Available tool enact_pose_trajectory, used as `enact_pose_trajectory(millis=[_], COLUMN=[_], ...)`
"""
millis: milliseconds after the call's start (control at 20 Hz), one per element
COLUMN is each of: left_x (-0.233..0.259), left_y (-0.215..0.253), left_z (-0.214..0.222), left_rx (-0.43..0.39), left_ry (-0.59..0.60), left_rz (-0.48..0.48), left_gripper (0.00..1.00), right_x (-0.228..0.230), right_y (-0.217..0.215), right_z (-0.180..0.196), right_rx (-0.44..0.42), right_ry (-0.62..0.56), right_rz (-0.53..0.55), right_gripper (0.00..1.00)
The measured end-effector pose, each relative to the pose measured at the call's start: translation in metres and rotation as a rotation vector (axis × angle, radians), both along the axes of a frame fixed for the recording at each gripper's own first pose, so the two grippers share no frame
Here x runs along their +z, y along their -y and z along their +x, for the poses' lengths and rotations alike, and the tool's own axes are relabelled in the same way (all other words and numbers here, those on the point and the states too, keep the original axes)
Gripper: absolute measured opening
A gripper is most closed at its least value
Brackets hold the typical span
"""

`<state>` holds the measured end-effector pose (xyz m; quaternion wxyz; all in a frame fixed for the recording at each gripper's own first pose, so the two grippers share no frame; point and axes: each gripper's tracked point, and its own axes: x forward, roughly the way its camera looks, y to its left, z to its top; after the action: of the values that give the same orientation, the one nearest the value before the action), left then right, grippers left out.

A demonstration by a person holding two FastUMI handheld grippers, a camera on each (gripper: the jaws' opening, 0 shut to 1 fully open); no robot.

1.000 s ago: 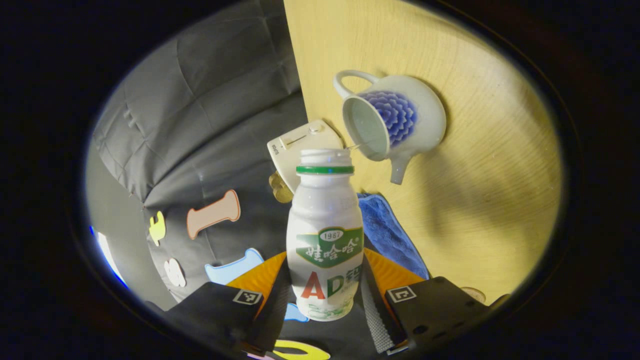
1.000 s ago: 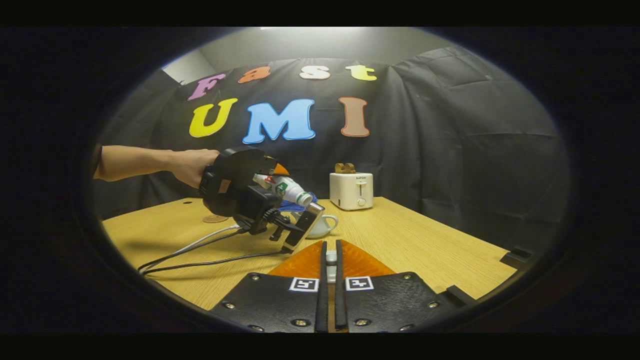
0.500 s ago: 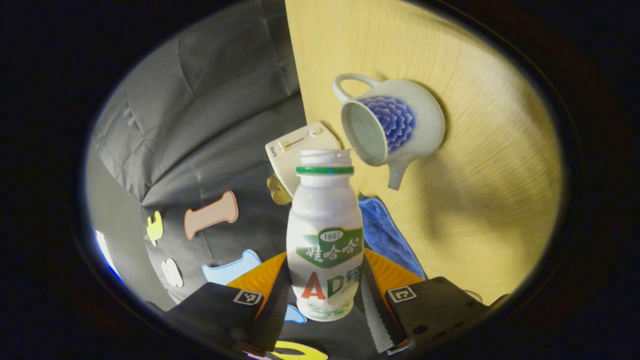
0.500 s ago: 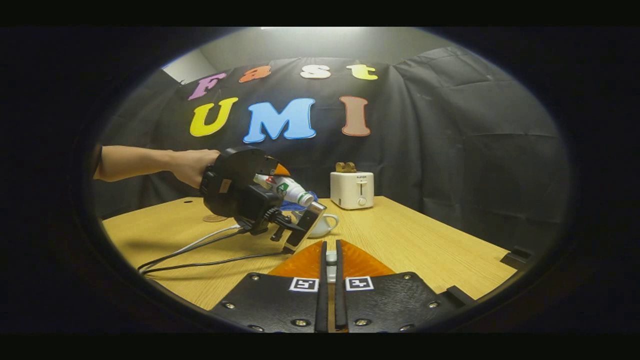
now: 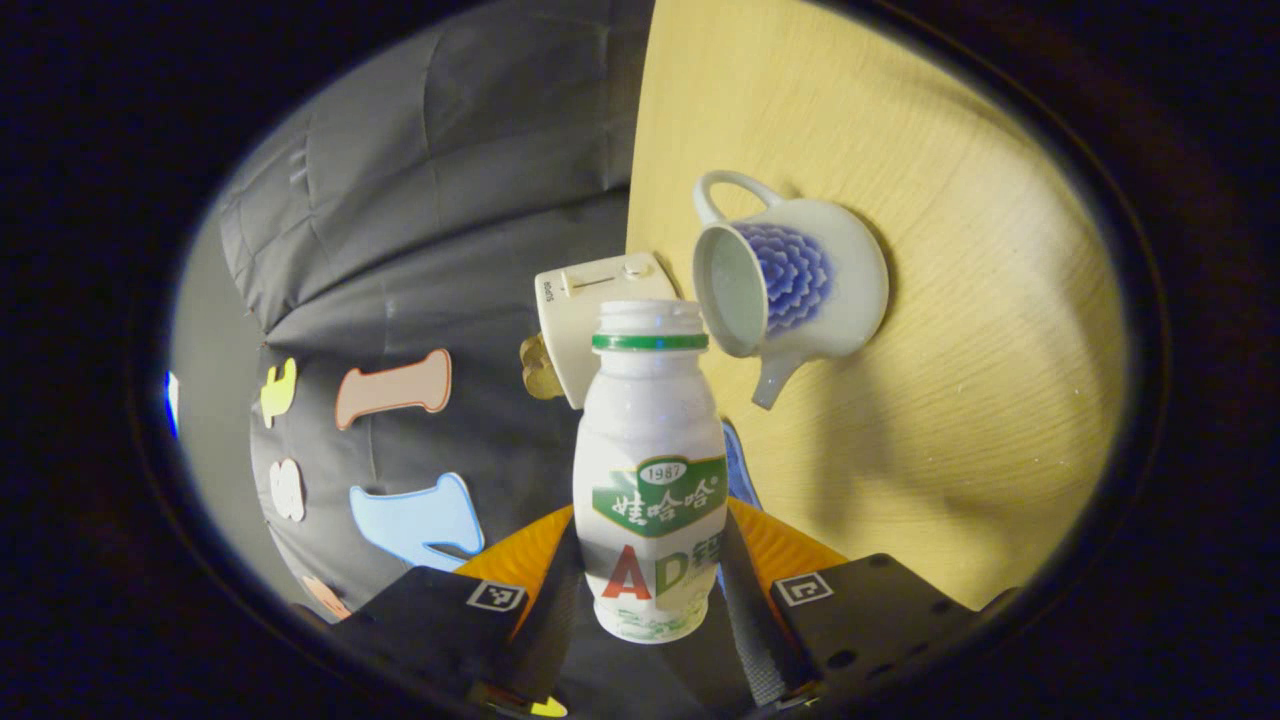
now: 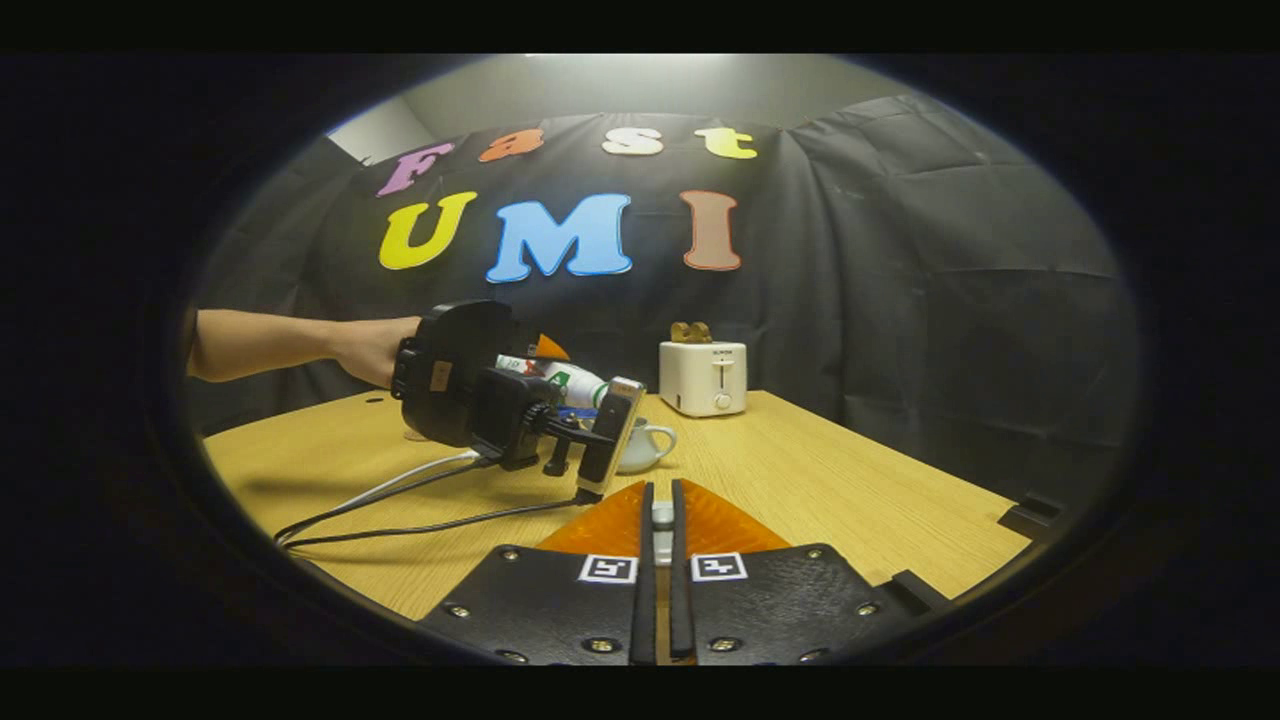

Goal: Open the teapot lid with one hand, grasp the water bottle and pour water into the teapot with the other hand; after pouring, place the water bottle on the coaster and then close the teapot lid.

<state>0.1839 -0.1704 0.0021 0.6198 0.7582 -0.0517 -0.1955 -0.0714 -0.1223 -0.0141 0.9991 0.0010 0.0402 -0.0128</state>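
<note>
In the left gripper view my left gripper [image 5: 650, 525] is shut on a white water bottle [image 5: 650, 420] with a green neck ring and no cap. Just past its mouth lies the white teapot [image 5: 800, 285] with a blue flower pattern, its top open and lidless. In the right gripper view a hand [image 6: 365, 345] holds that left gripper [image 6: 480, 395], with the bottle [image 6: 560, 378] lying almost level and its mouth above the teapot [image 6: 645, 445]. My right gripper [image 6: 661, 500] sits low and near, shut on a small white piece [image 6: 661, 516], seemingly the teapot lid.
A white toaster [image 6: 703, 378] stands at the back of the wooden table [image 6: 850, 490]. A blue cloth [image 5: 738, 470] lies near the teapot. Cables [image 6: 400, 500] trail across the table's left front. A round brown coaster [image 6: 408, 436] peeks out behind the left gripper.
The left gripper has tipped the bottle back from a downward slant to nearly level, lifting its mouth off the teapot's opening. The right gripper has stayed still.
</note>
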Motion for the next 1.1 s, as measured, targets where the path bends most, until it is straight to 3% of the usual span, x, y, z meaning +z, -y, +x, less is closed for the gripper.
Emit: enact_pose_trajectory(millis=[150, 350, 400, 450, 500, 550, 700, 750, 800, 850, 950, 1000, 1050, 1100], left_x=[-0.005, -0.009, -0.009, -0.010, -0.011, -0.012, -0.012, -0.011, -0.012, -0.014, -0.010, -0.006, -0.001, 0.001], left_y=[-0.006, -0.019, -0.024, -0.029, -0.035, -0.042, -0.063, -0.070, -0.077, -0.083, -0.097, -0.103, -0.108, -0.113], left_z=[-0.001, -0.001, -0.001, -0.001, 0.000, -0.001, -0.002, -0.003, -0.005, -0.006, -0.008, -0.008, -0.010, -0.010], left_rx=[0.010, 0.031, 0.039, 0.050, 0.061, 0.074, 0.109, 0.120, 0.137, 0.155, 0.187, 0.197, 0.205, 0.211], left_ry=[-0.024, -0.072, -0.082, -0.096, -0.106, -0.117, -0.131, -0.137, -0.154, -0.162, -0.159, -0.149, -0.144, -0.142], left_rz=[-0.056, -0.182, -0.219, -0.254, -0.290, -0.321, -0.400, -0.436, -0.476, -0.510, -0.566, -0.592, -0.620, -0.653], left_gripper=[0.79, 0.75, 0.79, 0.75, 0.75, 0.75, 0.76, 0.76, 0.76, 0.83, 0.83, 0.69, 0.69, 0.82], right_x=[-0.001, 0.008, 0.011, 0.017, 0.022, 0.026, 0.035, 0.037, 0.039, 0.041, 0.045, 0.046, 0.047, 0.049], right_y=[-0.004, -0.009, -0.011, -0.012, -0.013, -0.014, -0.021, -0.024, -0.026, -0.028, -0.034, -0.037, -0.041, -0.044], right_z=[0.000, 0.001, 0.002, 0.002, 0.004, 0.005, 0.017, 0.020, 0.026, 0.030, 0.039, 0.043, 0.048, 0.052], right_rx=[0.008, 0.019, 0.025, 0.028, 0.030, 0.035, 0.061, 0.070, 0.077, 0.080, 0.089, 0.093, 0.099, 0.103], right_ry=[-0.009, 0.000, 0.004, 0.014, 0.023, 0.029, 0.041, 0.041, 0.041, 0.040, 0.043, 0.044, 0.046, 0.049], right_rz=[-0.003, -0.011, -0.006, -0.005, -0.011, -0.019, -0.033, -0.033, -0.035, -0.038, -0.046, -0.051, -0.059, -0.064], right_gripper=[0.05, 0.06, 0.06, 0.06, 0.00, 0.06, 0.05, 0.00, 0.05, 0.05, 0.05, 0.05, 0.05, 0.05])
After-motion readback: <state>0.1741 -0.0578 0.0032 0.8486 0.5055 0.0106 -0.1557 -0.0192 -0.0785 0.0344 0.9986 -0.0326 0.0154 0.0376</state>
